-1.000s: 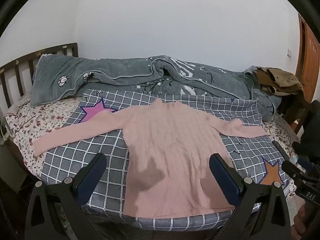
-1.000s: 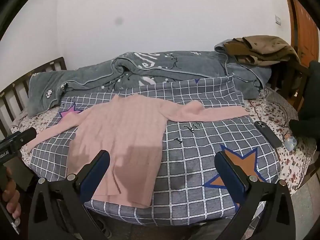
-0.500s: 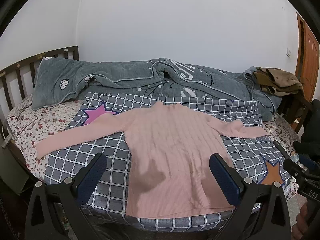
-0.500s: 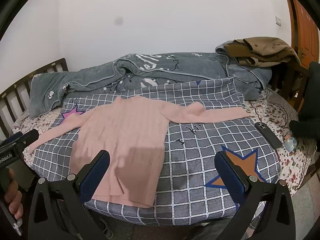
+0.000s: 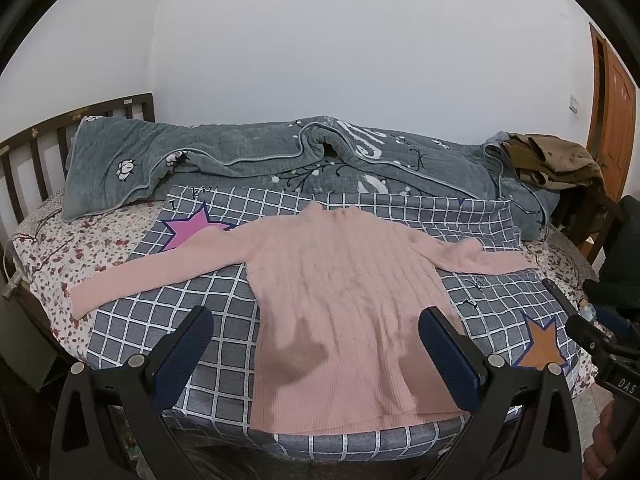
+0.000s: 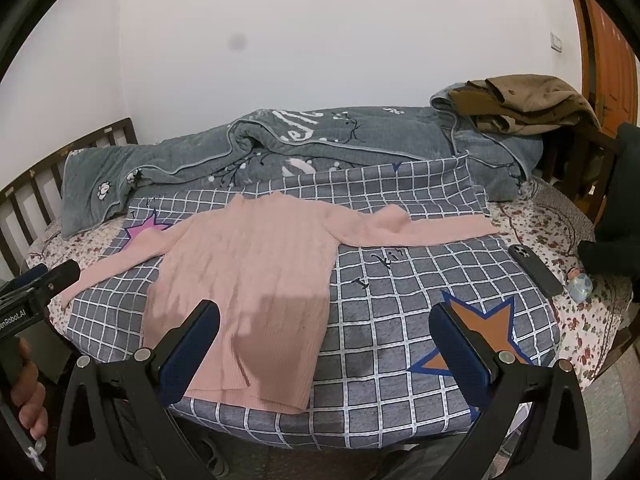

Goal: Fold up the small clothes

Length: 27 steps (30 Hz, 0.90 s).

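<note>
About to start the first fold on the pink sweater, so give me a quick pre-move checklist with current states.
1. pink sweater lies flat, unfolded: ok.
2. Both sleeves spread out sideways: ok.
3. left gripper open, holding nothing: ok.
4. right gripper open, holding nothing: ok.
5. phone lies clear of the sweater: ok.
6. Hem fully on the checked blanket: ok.

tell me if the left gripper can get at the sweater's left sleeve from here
Probably yes. The left gripper is open and empty above the hem of the sweater, and the left sleeve lies flat and uncovered on the checked sheet, with nothing between.
</note>
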{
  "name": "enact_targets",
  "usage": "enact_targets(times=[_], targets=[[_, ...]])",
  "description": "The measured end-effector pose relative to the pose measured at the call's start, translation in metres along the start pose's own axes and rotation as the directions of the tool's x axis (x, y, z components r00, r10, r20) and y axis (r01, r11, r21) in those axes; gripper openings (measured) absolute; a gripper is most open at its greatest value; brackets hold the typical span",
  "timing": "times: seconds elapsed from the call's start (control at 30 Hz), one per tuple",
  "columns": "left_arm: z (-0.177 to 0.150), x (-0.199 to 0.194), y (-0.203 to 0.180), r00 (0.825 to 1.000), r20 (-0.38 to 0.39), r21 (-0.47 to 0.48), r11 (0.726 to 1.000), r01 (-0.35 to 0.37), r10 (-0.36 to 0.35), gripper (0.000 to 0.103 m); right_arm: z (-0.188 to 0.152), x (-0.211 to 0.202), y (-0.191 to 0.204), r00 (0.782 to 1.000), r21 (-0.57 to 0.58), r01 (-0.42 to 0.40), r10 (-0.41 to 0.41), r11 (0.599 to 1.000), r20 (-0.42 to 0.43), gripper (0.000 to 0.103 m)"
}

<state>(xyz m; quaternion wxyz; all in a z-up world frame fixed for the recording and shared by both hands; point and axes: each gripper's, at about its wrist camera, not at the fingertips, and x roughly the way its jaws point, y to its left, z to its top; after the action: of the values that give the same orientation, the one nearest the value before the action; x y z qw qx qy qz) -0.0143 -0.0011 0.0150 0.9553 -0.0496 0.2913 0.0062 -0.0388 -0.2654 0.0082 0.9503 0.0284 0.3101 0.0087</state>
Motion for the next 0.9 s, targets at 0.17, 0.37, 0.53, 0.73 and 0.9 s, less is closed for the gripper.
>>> enact_targets(times=[0.17, 0.37, 0.53, 0.73, 0.9], targets=[[0.0001, -0.0008, -0.0014, 1.0, 0.006, 0.002, 1.0, -0.004, 0.004, 0.103, -0.0005, -0.0013, -0.001, 1.0, -0.001, 0.0, 0.0, 1.0, 0.002, 0.102], [-0.0021, -0.0019, 0.0019, 1.0, 0.006, -0.004, 1.0, 0.002, -0.002, 0.103, -0.0007, -0.0028, 0.0003, 1.0, -0.014, 0.017, -0.017, 1.0, 0.011, 0.102], [-0.0018, -0.0021, 0.0023, 1.0, 0.007, -0.004, 1.0, 0.006, -0.006, 0.103, -0.0008, -0.0045, 0.0021, 1.0, -0.021, 0.017, -0.016, 1.0, 0.016, 0.102], [-0.0014, -0.0026, 0.0032, 1.0, 0.008, -0.001, 1.0, 0.003, -0.003, 0.103, -0.0004, -0.0066, 0.0034, 1.0, -0.026, 0.015, -0.015, 1.0, 0.022, 0.102], [-0.0019, -0.0027, 0.0025, 1.0, 0.008, -0.002, 1.0, 0.002, -0.002, 0.103, 0.0004, -0.0078, 0.0042, 1.0, -0.025, 0.017, -0.017, 1.0, 0.025, 0.102]])
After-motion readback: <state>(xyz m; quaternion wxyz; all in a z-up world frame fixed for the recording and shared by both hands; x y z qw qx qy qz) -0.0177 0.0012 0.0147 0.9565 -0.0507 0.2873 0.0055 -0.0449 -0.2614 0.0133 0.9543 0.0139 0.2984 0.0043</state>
